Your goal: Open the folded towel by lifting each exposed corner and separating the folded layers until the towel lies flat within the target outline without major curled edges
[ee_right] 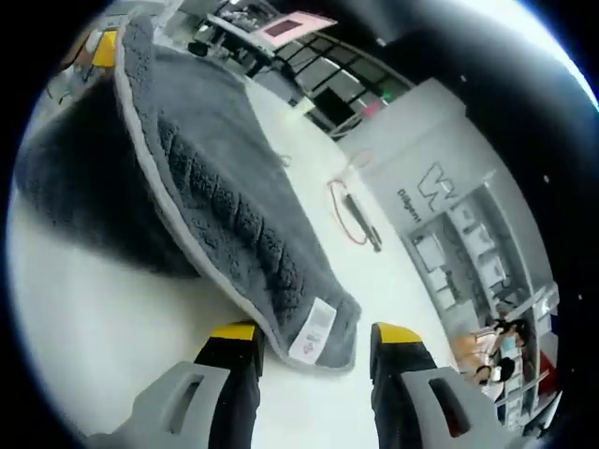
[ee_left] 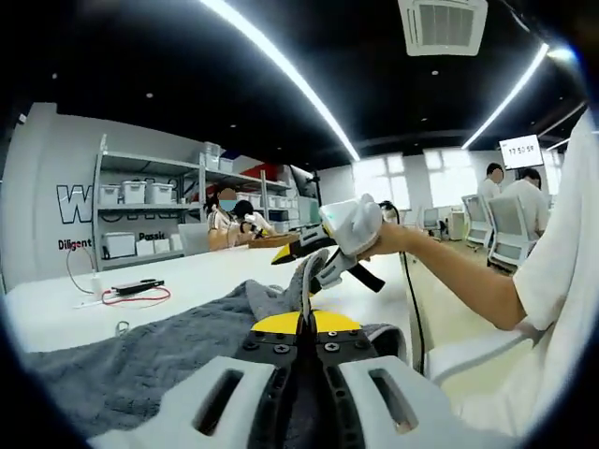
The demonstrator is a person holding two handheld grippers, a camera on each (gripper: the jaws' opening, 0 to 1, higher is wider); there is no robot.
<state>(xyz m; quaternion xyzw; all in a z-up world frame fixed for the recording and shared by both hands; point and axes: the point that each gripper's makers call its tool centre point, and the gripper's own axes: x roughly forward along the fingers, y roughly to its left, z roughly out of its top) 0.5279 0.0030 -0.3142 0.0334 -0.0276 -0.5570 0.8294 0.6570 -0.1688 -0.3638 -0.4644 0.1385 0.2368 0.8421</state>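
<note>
The grey towel (ee_left: 140,360) is draped over the white desk (ee_left: 56,313), bare beyond its edge. The left gripper (ee_left: 304,327) is clamped on the towel. The right gripper (ee_right: 314,351) is held open around its labelled corner (ee_right: 314,332).

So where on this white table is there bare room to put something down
Bare white tabletop lies beside the grey towel's grey-trimmed edge, just ahead of the right claw. Another bare stretch runs between the towel's far edge and the red cable. It is crowded by the cable and where the towel lies.
</note>
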